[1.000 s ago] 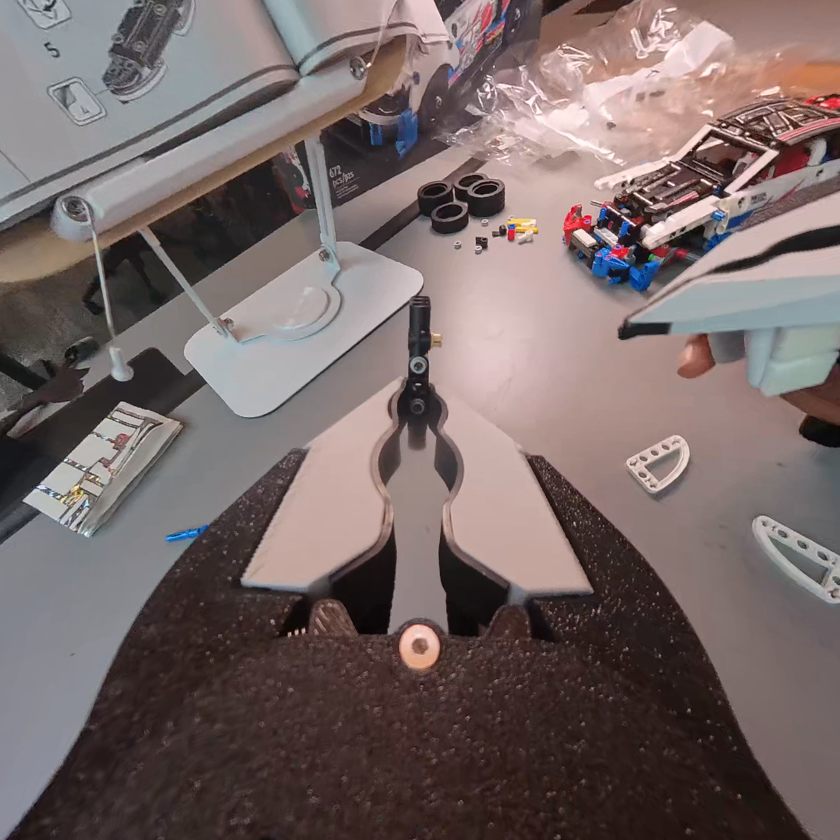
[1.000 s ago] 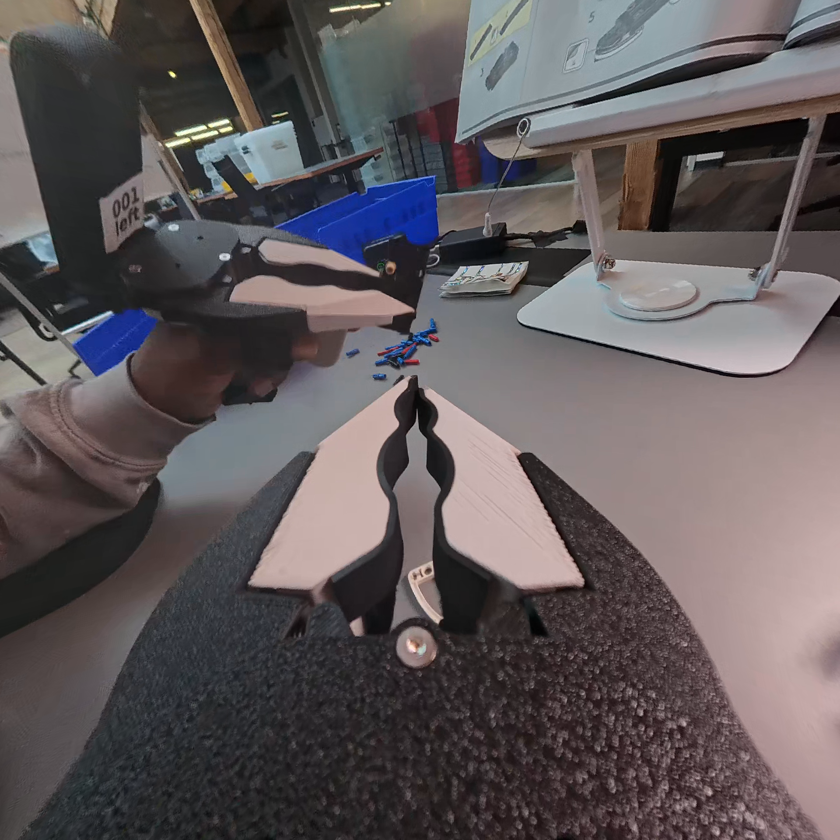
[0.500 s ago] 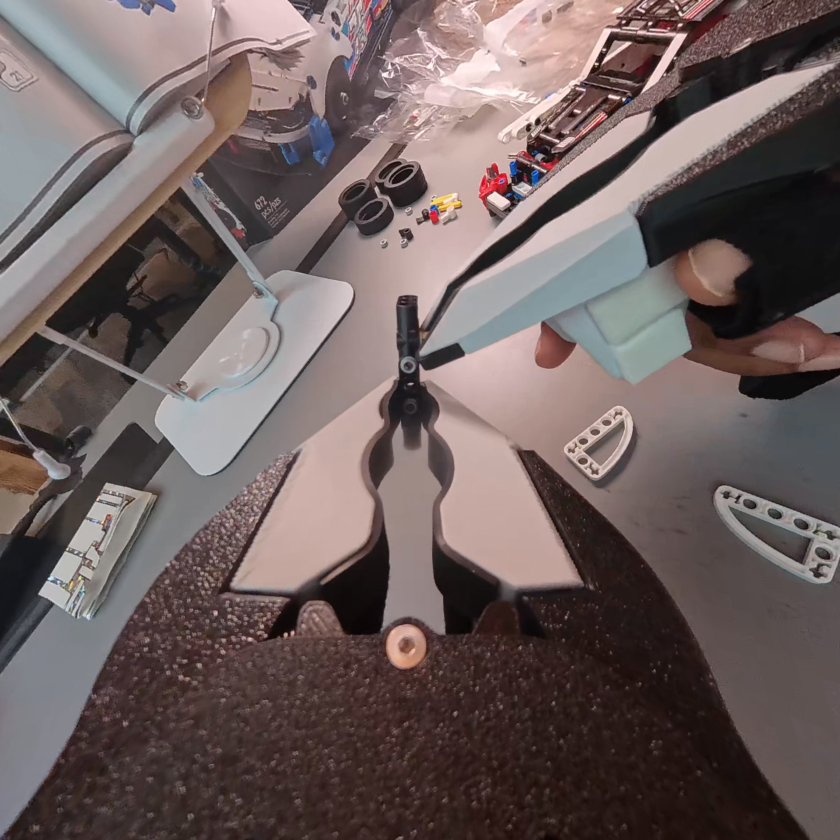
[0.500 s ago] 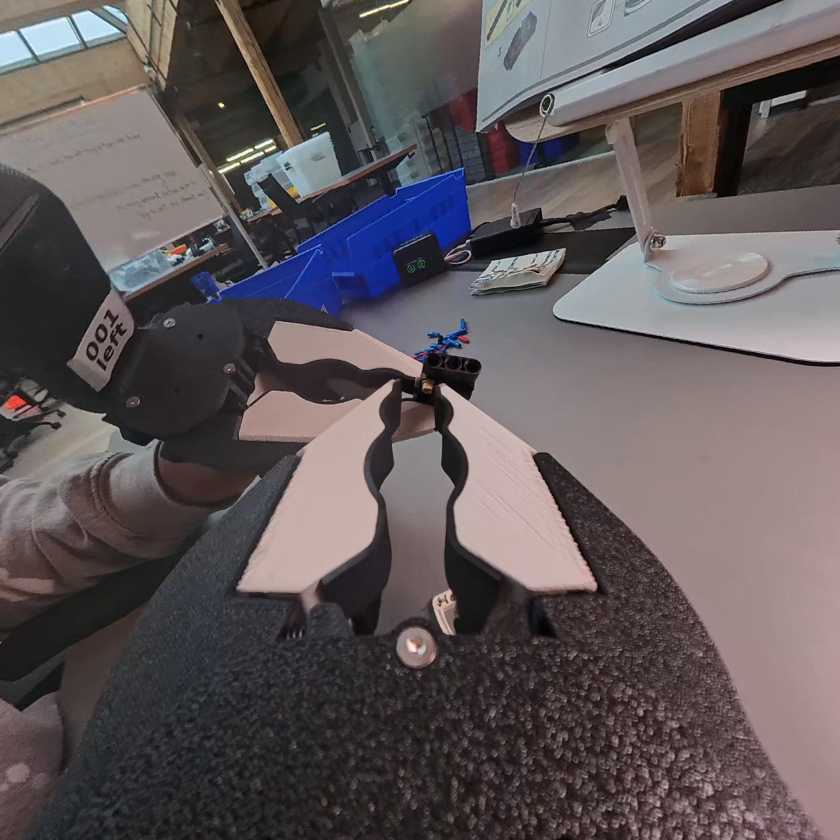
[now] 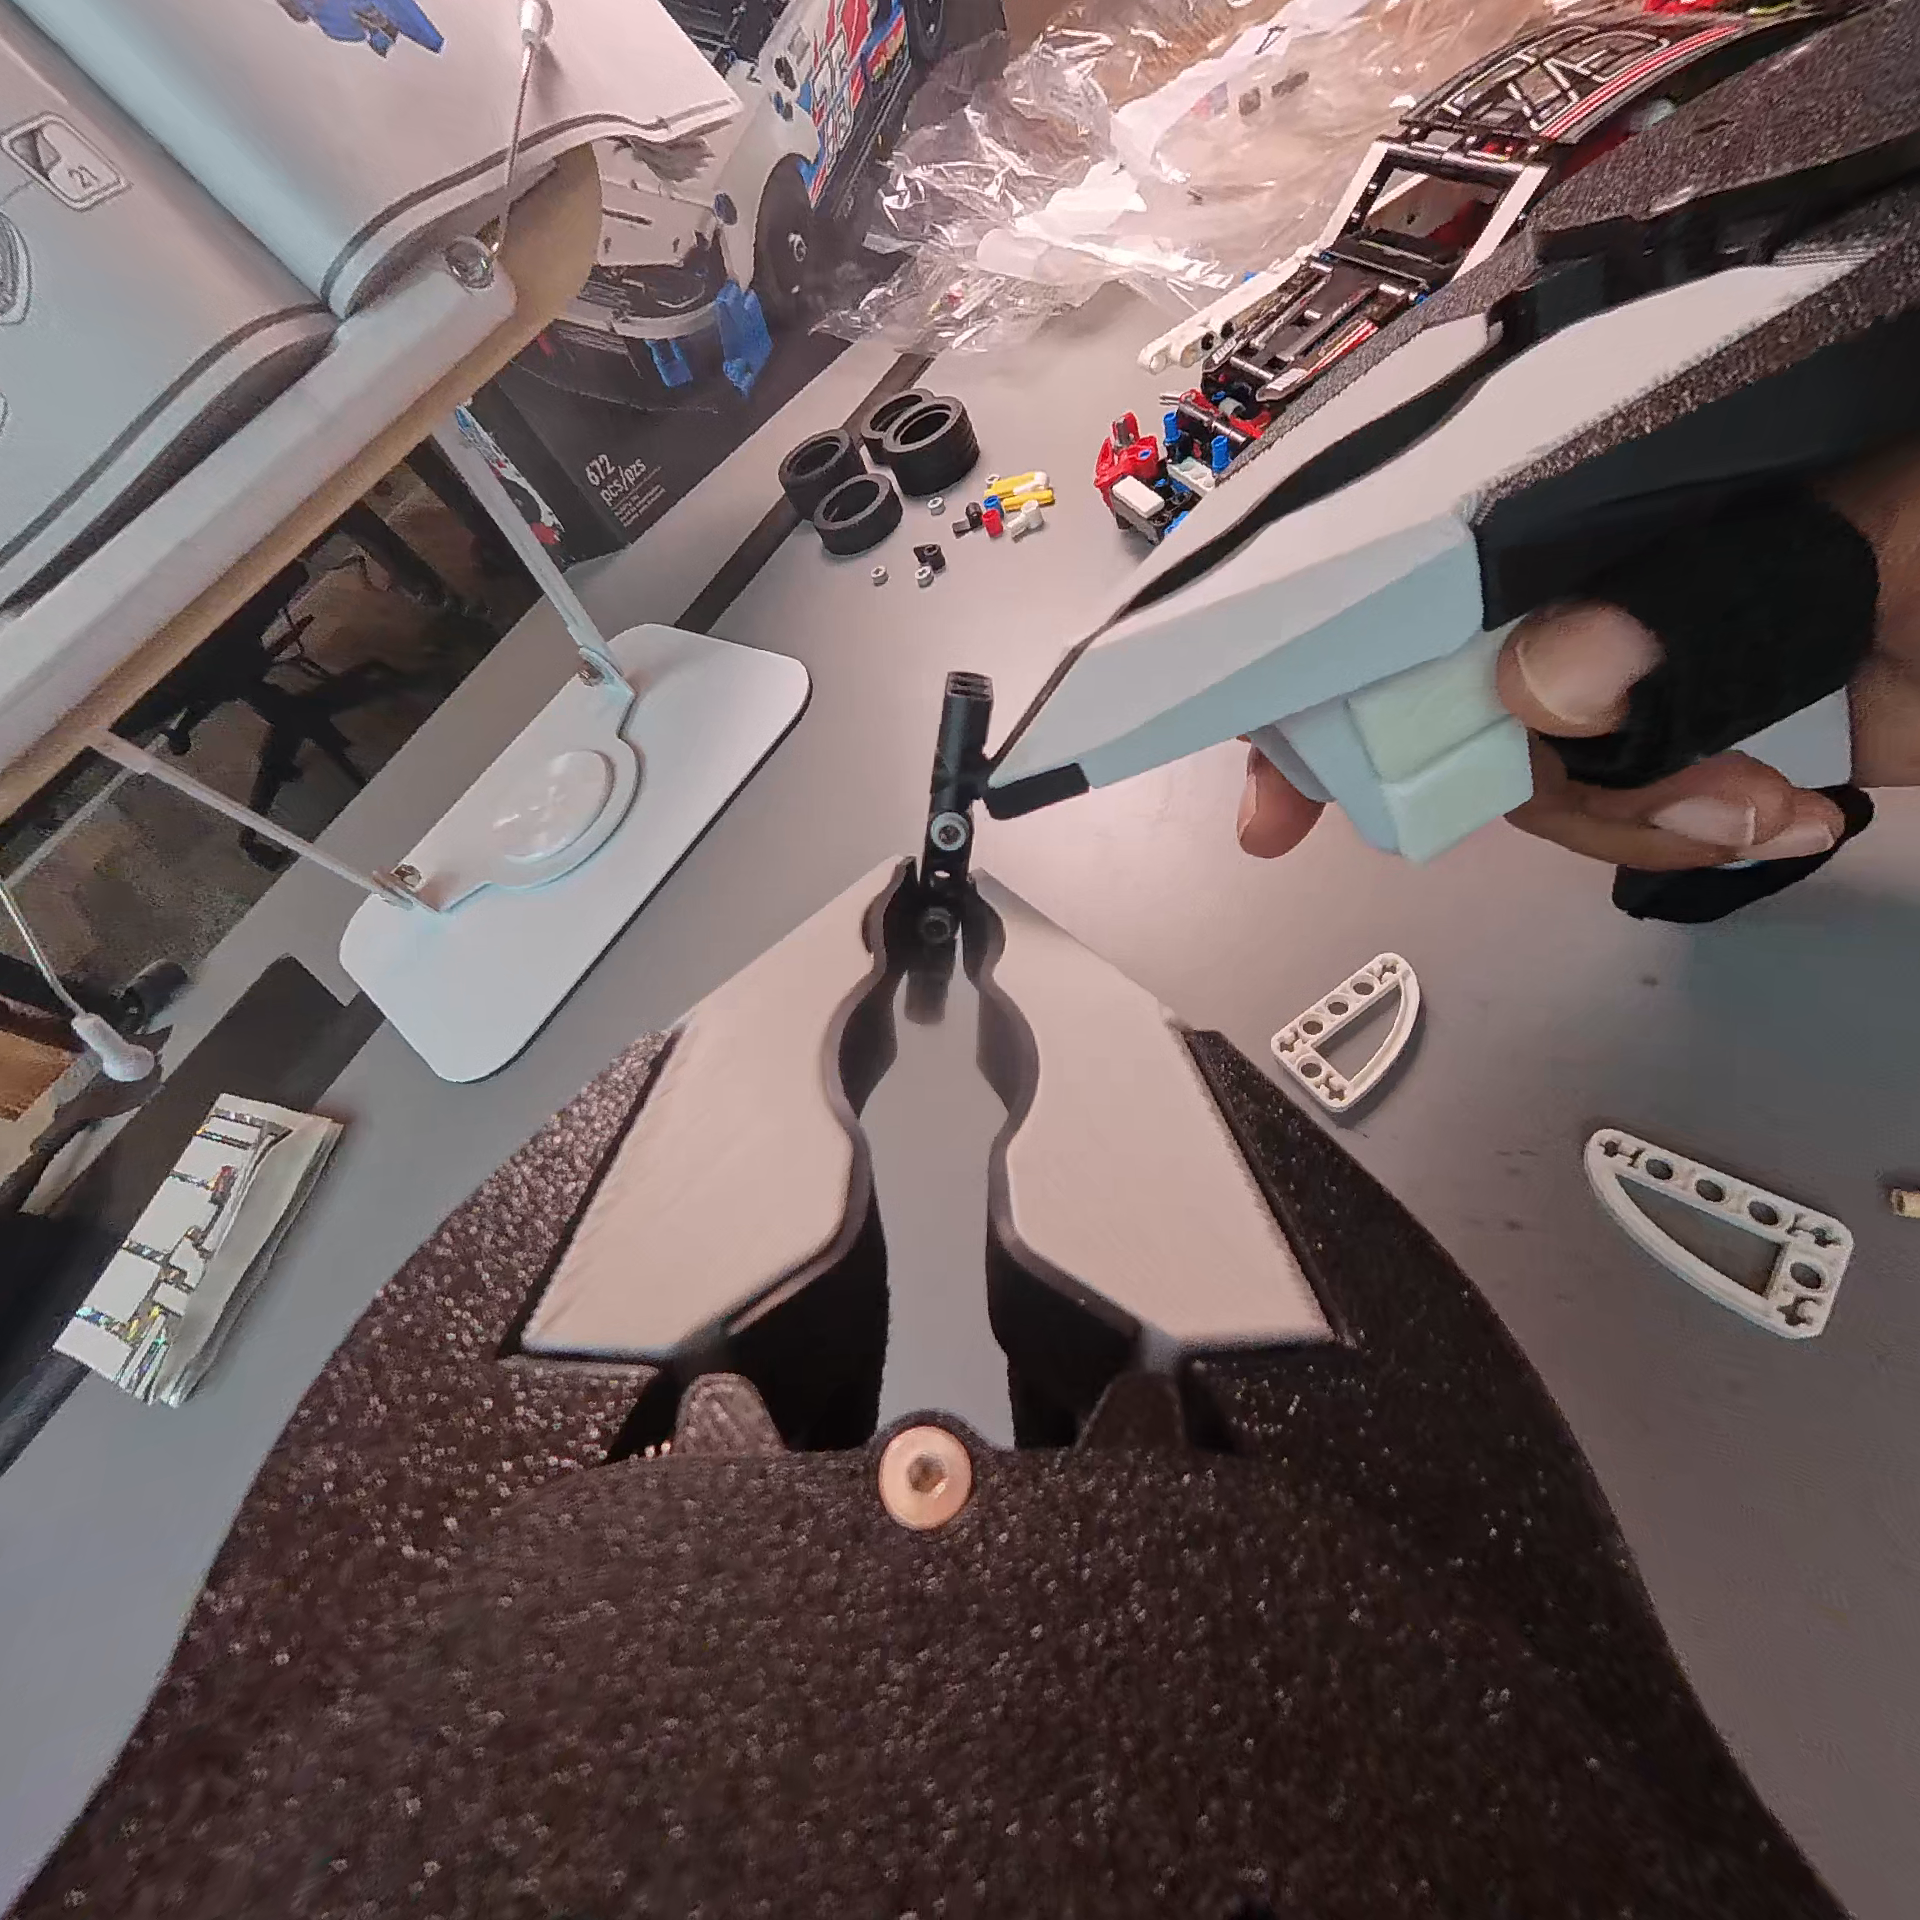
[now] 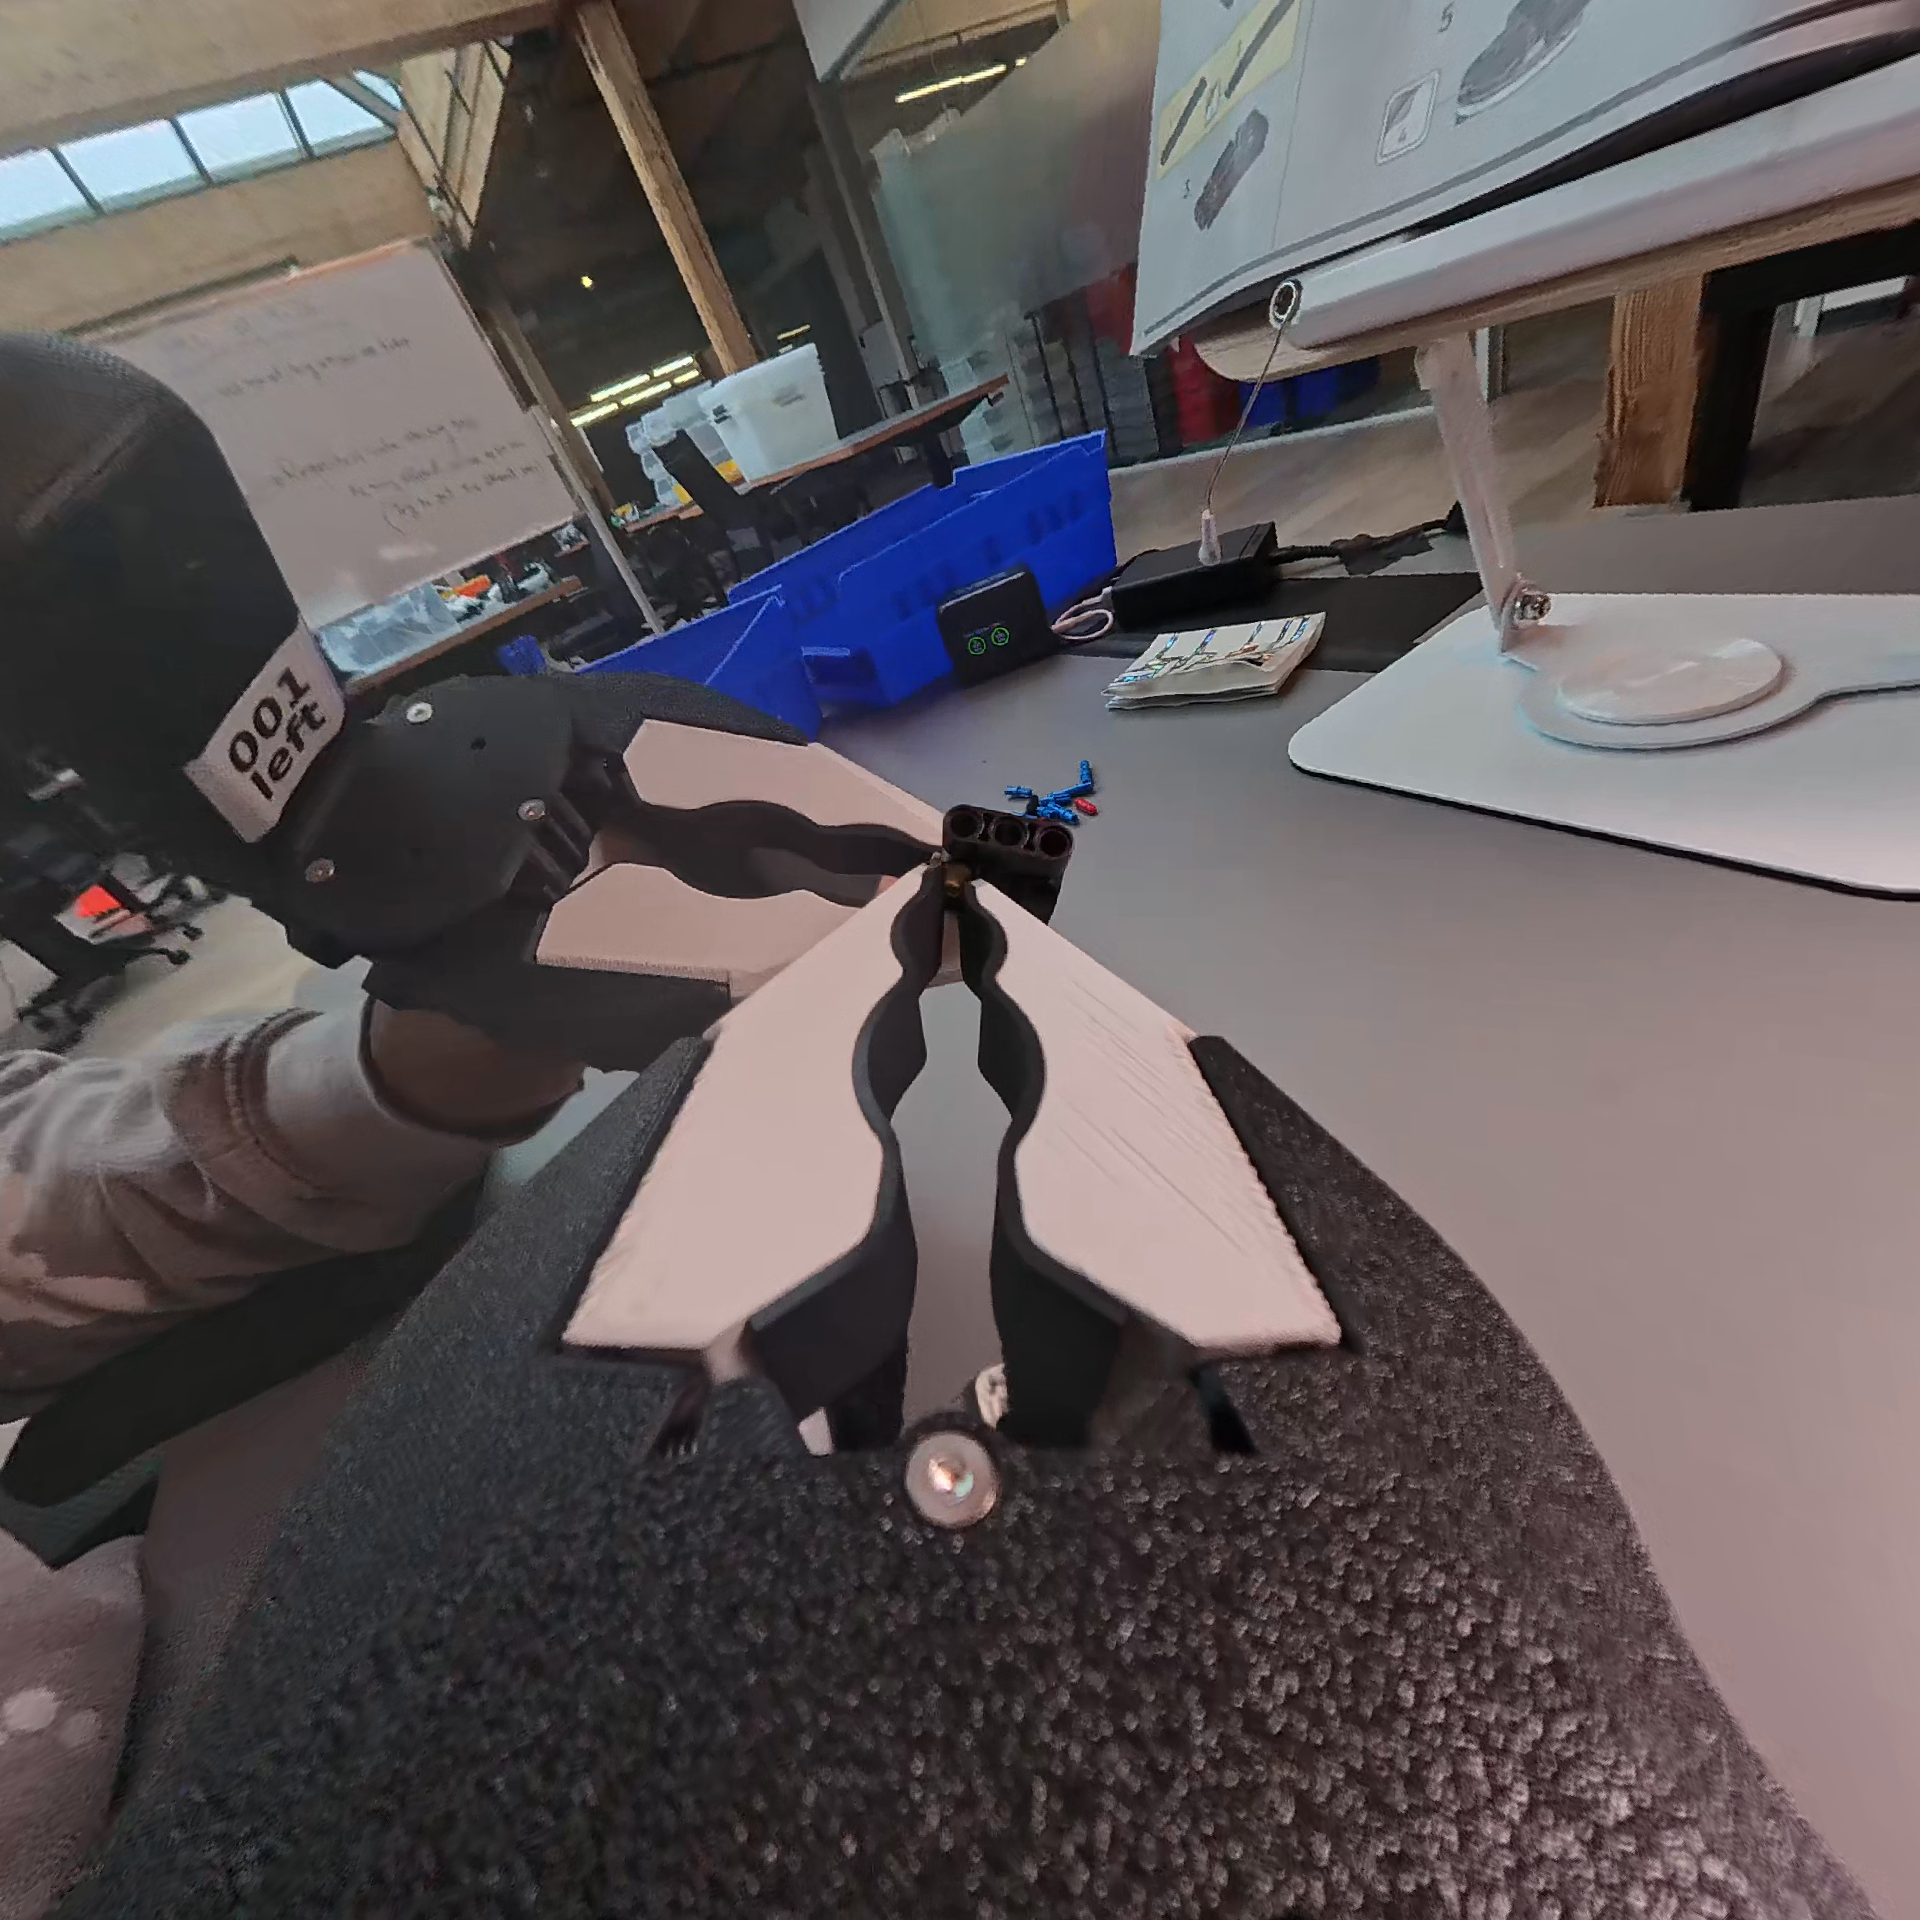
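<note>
- Black plastic perforated beam (image 5: 954, 790) standing up from the tips of the left gripper (image 5: 938, 906), pinched at its lower end, held above the grey tabletop (image 5: 1039, 644).
- Right gripper (image 6: 954, 896) reaching in from the side, fingers drawn nearly together on a small brass-coloured pin (image 6: 951, 883) at the beam's flank; same gripper's tip touching the beam mid-length in the left wrist view (image 5: 997, 795).
- Lying flat near the left gripper: two white curved plastic panels with holes (image 5: 1351, 1029), well apart from the beam.
- Farther back: four black rubber tyres (image 5: 883, 468), scattered small coloured pieces (image 5: 997, 509), partly built toy car (image 5: 1351, 281).
- Resting beside: white book stand base (image 5: 582, 842), blue pins in a loose pile (image 6: 1049, 798).
</note>
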{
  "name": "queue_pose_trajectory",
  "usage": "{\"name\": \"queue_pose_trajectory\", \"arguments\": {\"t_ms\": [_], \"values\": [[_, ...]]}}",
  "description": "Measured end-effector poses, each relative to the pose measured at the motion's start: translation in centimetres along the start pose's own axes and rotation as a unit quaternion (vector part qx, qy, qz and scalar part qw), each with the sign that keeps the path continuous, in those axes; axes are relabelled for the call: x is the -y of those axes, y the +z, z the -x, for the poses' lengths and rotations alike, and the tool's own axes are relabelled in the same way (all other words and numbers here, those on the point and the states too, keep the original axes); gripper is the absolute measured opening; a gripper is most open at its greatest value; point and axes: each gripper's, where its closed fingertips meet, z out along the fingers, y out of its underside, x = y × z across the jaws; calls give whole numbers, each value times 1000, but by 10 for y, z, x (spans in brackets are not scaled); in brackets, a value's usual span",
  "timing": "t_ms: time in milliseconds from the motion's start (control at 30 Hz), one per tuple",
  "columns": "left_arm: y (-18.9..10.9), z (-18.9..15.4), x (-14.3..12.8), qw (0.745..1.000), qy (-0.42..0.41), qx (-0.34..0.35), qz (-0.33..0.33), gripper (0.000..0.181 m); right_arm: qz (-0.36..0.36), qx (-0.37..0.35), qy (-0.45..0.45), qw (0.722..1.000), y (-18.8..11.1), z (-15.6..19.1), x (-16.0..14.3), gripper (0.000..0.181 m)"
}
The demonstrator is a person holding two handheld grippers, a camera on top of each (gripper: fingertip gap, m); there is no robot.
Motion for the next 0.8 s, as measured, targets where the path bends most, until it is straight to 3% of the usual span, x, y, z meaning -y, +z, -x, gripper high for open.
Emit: {"name": "queue_pose_trajectory", "arguments": {"t_ms": [100,167,233,433,667,800], "values": [[1,1,-3,1000,-24,-11,0,8,13,-12,-45,999,1,0,-4,0],[1,33,-19,998,-28,49,29,5,15,10,-58,998,0,12,-6,0],[-8,50,-22,993,-111,25,10,4,19,-8,-110,994,-3,18,-9,0],[-7,21,-11,998,-55,-3,-5,6,16,-16,-45,999,0,-3,-6,0],[-2,6,-8,1000,-13,-1,-5,6,24,6,-14,1000,5,5,-8,19],[0,-3,-5,1000,11,-1,-5,6,18,4,-7,1000,4,3,-4,14]]}}
